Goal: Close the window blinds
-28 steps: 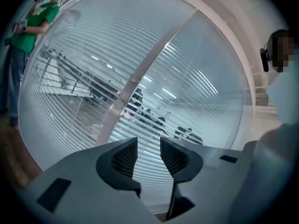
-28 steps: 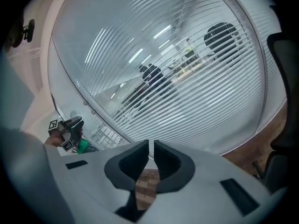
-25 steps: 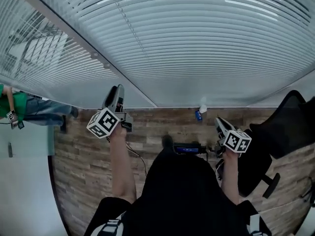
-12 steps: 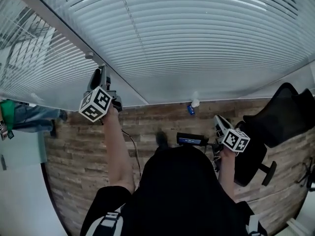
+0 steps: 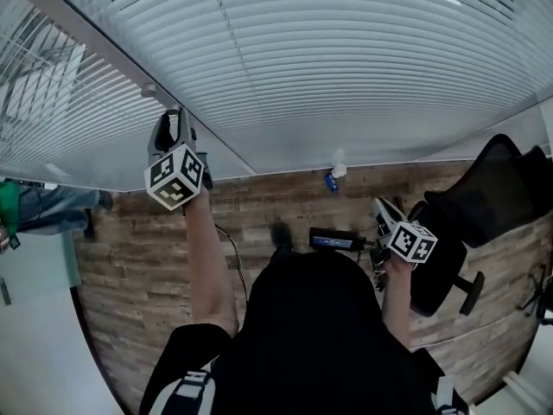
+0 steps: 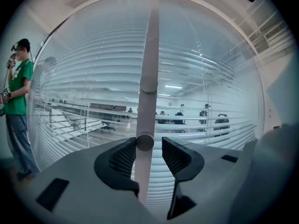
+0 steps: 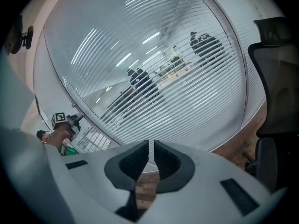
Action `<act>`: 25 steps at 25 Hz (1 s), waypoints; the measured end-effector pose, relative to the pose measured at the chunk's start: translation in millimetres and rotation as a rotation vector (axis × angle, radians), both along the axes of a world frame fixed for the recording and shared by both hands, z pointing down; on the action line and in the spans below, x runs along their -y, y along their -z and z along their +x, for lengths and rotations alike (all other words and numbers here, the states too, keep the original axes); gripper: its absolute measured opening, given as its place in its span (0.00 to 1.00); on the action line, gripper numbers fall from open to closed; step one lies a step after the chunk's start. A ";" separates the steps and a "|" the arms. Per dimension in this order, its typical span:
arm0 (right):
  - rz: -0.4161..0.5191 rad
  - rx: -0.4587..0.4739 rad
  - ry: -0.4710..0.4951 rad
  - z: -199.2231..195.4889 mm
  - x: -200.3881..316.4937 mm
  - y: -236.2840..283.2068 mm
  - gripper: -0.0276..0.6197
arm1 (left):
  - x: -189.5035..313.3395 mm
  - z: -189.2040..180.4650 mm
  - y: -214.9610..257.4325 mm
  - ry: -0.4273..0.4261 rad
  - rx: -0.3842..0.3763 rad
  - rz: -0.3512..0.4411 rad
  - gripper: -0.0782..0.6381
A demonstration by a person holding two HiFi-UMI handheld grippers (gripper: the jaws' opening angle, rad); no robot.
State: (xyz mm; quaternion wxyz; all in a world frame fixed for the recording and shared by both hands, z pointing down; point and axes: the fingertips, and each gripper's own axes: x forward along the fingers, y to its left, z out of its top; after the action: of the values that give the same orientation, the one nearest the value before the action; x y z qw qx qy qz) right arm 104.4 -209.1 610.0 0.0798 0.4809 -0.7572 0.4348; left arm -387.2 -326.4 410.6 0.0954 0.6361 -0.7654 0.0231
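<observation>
White slatted blinds (image 5: 346,50) cover the wide window ahead, and more blinds (image 5: 52,111) hang over the pane to the left. In the left gripper view a pale tilt wand (image 6: 149,55) hangs upright in front of the slats (image 6: 210,78). Its lower part runs between the jaws of my left gripper (image 6: 148,155). These jaws have just been opening: the wand rests against the left pad, with a gap to the right pad. In the head view the left gripper (image 5: 168,126) is raised at the post between the two panes. My right gripper (image 5: 383,207) hangs low, its jaws (image 7: 151,160) together and empty.
A black office chair (image 5: 484,197) stands close on the right. On the wood floor (image 5: 138,258) under the window lie a small blue thing (image 5: 329,181) and a black device (image 5: 335,239). A person in a green shirt (image 6: 18,92) stands at the left.
My left gripper has moved up and to the left, towards the post between the panes, and has rolled. The right gripper has hardly shifted.
</observation>
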 end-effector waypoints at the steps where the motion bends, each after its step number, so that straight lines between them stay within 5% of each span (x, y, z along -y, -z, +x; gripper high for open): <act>1: 0.002 -0.001 0.000 0.1 0.3 0.4 0.11 | 0.6 0.1 -0.5 -0.001 0.001 -0.001 0.35; 7: 0.018 0.002 0.004 0.3 2.9 6.8 0.11 | -0.2 -1.3 -0.6 0.008 0.008 -0.003 0.35; 12: 0.190 -0.046 0.176 -37.2 31.7 68.5 0.11 | -0.5 -7.0 2.8 0.012 0.019 -0.009 0.35; 16: 0.305 0.145 0.336 -93.0 33.8 139.2 0.11 | 5.2 -10.3 0.6 0.006 0.046 -0.019 0.35; 19: 0.303 0.335 0.427 -130.7 17.1 177.2 0.11 | 7.5 -10.2 -1.4 0.000 0.065 -0.033 0.35; 25: 0.234 0.572 0.432 -153.0 -1.1 209.2 0.11 | 5.7 -8.0 -0.3 -0.002 0.101 -0.049 0.34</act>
State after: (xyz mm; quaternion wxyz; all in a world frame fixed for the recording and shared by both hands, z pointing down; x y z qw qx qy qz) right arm -48.6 -208.0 400.8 -0.1004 0.1750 -0.8773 0.4354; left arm -395.3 -332.1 410.8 0.0724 0.6323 -0.7677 0.0742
